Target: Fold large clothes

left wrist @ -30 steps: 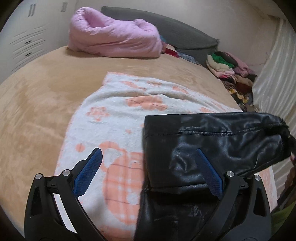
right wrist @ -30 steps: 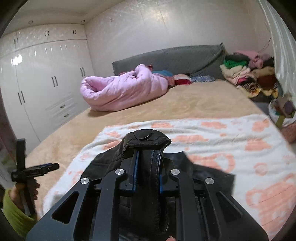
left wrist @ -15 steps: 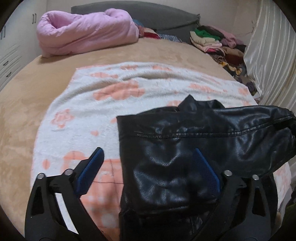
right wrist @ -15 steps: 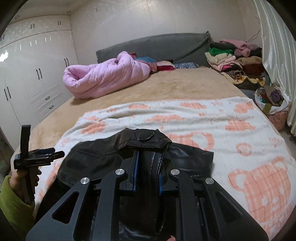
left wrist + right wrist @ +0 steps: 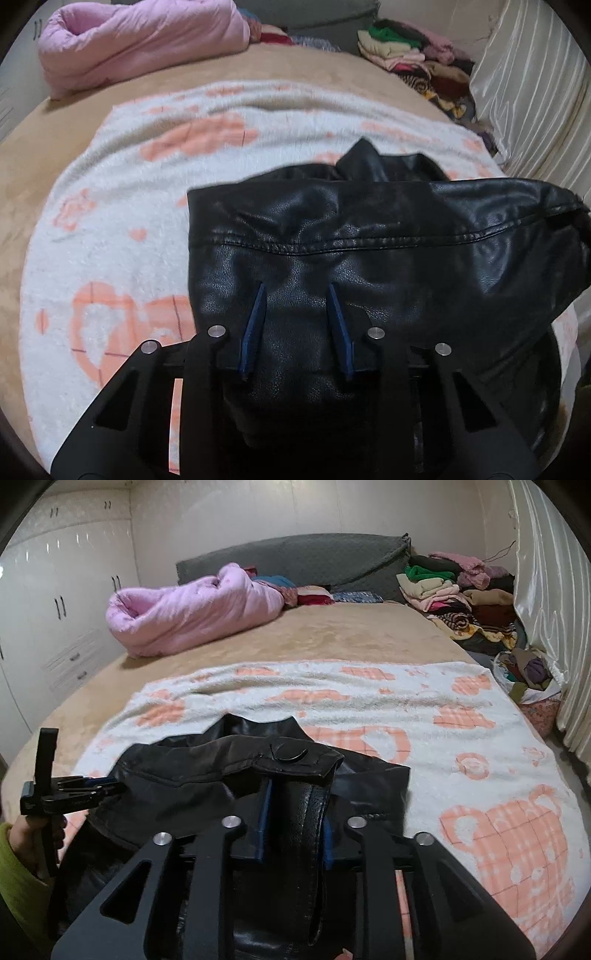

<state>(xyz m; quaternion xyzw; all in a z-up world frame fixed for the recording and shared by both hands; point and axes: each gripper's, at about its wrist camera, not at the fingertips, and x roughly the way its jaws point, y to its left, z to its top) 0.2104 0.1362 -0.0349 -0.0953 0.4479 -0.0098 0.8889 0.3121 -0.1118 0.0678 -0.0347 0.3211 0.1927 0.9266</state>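
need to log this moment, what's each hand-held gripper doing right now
left hand-held gripper: just closed onto a fold of the black leather jacket.
right hand-held gripper: jaws just eased slightly, jacket's edge between the pads.

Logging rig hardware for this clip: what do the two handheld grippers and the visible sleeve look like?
Both the left gripper and the right gripper are matte black, with triangular cut-outs in angular linkage arms, silver round pivot pins, and flat blue pads on the fingers. No cables show. The arm at the right view's edge wears a yellow-green sleeve.
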